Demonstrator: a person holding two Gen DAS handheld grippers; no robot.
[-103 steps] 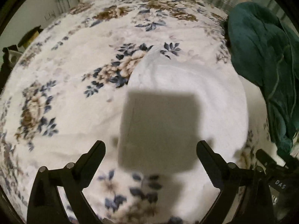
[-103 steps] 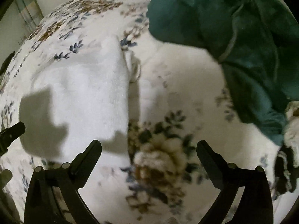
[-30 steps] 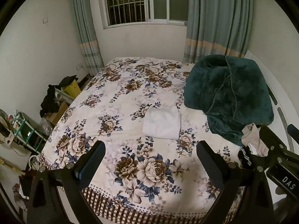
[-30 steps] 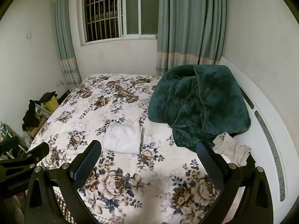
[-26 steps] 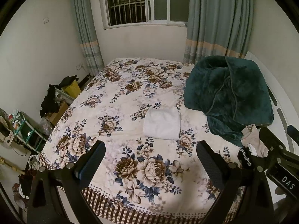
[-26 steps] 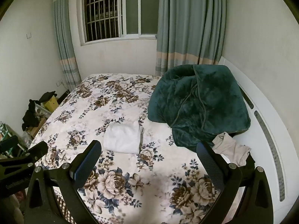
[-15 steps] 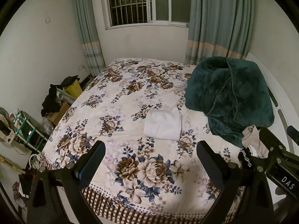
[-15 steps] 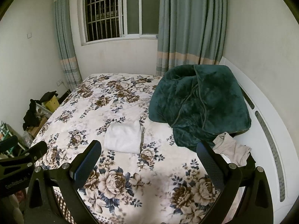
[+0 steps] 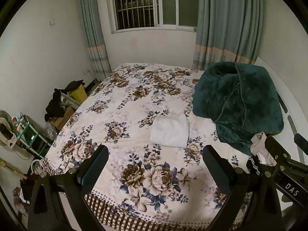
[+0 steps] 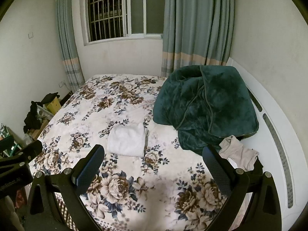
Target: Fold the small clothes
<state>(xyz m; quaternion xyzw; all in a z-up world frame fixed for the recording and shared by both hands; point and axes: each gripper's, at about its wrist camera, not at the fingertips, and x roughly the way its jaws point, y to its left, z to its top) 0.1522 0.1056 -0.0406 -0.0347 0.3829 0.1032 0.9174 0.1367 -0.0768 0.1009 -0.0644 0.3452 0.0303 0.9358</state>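
Both grippers — left gripper [image 9: 155, 162], right gripper [image 10: 153, 160] — spread empty, well back; I risk rumpling the folded white cloth [image 10: 127, 140] mid-bed reaching for the beige garment [image 10: 238, 152].

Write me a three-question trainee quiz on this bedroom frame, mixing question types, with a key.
1. True or false: the white folded garment lies on the floral bedspread, apart from the green blanket.
2. Multiple choice: the beige unfolded garment lies
A. on top of the white folded garment
B. at the blanket's near edge, by the white bed frame
C. on the floor by the yellow box
3. Short answer: what does each hand-held gripper hold, left and right?

Key: 1 true. 2 B. 3 nothing; both are open and back from the bed.
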